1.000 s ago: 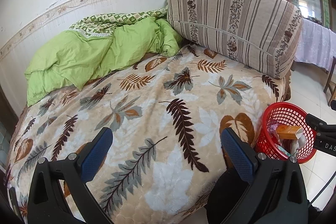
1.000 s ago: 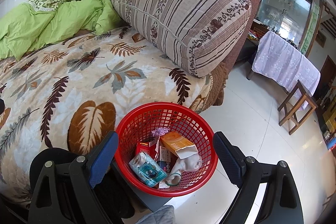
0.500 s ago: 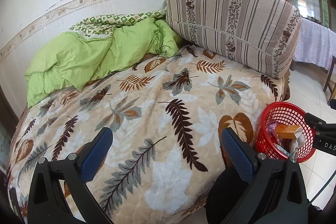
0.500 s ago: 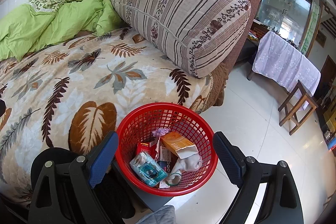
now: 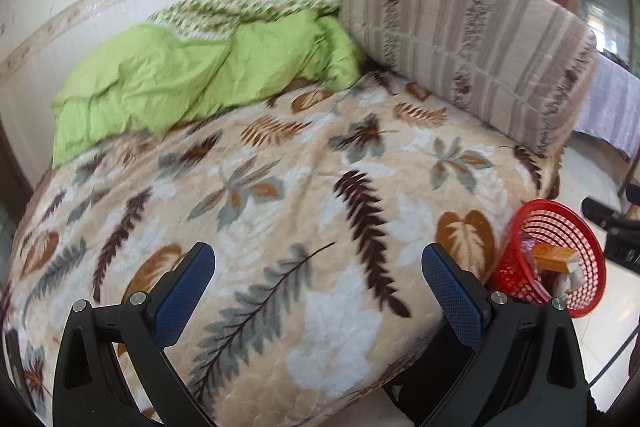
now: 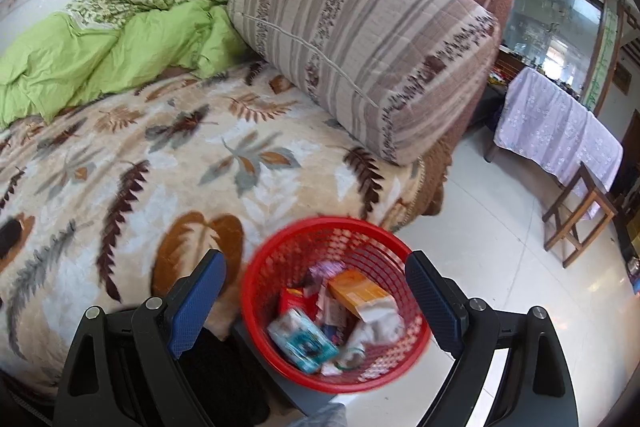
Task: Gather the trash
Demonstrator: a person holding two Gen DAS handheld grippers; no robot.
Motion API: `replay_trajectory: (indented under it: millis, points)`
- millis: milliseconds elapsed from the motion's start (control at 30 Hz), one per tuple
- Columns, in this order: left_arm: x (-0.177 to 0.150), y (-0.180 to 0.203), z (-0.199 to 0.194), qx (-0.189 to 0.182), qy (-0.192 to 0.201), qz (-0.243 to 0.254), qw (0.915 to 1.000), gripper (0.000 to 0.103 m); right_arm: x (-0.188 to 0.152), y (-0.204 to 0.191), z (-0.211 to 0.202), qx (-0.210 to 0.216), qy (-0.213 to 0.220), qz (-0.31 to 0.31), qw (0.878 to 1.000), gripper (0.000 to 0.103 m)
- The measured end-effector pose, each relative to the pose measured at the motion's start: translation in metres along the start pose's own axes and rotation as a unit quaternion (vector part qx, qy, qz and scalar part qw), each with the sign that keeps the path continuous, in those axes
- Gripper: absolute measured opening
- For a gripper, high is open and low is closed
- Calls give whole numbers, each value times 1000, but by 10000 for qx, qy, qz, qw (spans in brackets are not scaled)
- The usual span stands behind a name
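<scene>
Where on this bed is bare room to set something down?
The leaf-print blanket lies bare from the green quilt and striped bolster to the near edge. The red basket beside the bed is crowded with trash. White floor right of it is free.

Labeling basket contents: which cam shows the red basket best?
Right wrist. The red basket sits between the open right gripper fingers, seen from above, with boxes and wrappers inside, slightly blurred. The left wrist view catches the basket only at its right edge, side-on, contents mostly hidden.
</scene>
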State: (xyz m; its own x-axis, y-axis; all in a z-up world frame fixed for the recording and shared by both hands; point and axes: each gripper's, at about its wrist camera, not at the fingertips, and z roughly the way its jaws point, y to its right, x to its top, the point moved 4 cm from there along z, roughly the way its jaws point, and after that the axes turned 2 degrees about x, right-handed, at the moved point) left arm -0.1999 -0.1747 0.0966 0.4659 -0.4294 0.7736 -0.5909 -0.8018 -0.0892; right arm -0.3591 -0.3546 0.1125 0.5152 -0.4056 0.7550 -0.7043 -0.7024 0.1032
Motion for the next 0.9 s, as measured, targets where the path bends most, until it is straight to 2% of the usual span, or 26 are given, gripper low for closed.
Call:
replay_trajectory:
  millis: [100,167,233,300,367,433,500,567,633,667,700,800,833,900]
  points:
    - [-9,-40,19,293,-343,-486,9978,103,24,-38,12,301,56,-249,9992,93]
    - [-20,-72,33,553,-603,-833,9932,103,33,-68,25,559,-80,-470,9973,94]
    - [-37,-114,52,1101,-1062,-1168,9813,103,35,-112,46,909,-399,-729,9924,95]
    - [-51,-149,68,1556,-1348,-1380,9688,103,32,-156,63,1269,-523,-919,9863,95]
    - [-64,-177,78,1748,-1513,-1578,9600,103,23,-209,83,1474,-767,-1279,9778,95]
    - [-71,-204,91,1866,-1648,-1756,9525,103,13,-260,103,1860,-966,-1333,9687,95]
    - [-75,-227,109,1870,-1810,-1952,9456,103,6,-301,123,1953,-1151,-1425,9635,95]
    - [-79,-245,125,1724,-1952,-2295,9378,103,8,-336,134,2167,-975,-1349,9620,95]
    - [-75,-256,133,1873,-1803,-2409,9351,103,8,-368,149,2132,-744,-1571,9614,95]
    - [-77,-260,133,1980,-1762,-2390,9342,103,4,-380,157,2076,-855,-1737,9589,97]
    - [-77,-263,138,2034,-1764,-2381,9332,103,3,-382,160,2017,-880,-1759,9595,102]
    - [-78,-264,141,2085,-1513,-2348,9373,103,2,-373,160,2198,-990,-1352,9610,102]
    - [-79,-265,141,2109,-1432,-2335,9384,103,-2,-369,159,2233,-791,-1201,9641,102]
    - [-79,-267,142,2117,-1354,-2387,9380,103,-2,-371,159,2188,-831,-1280,9638,102]
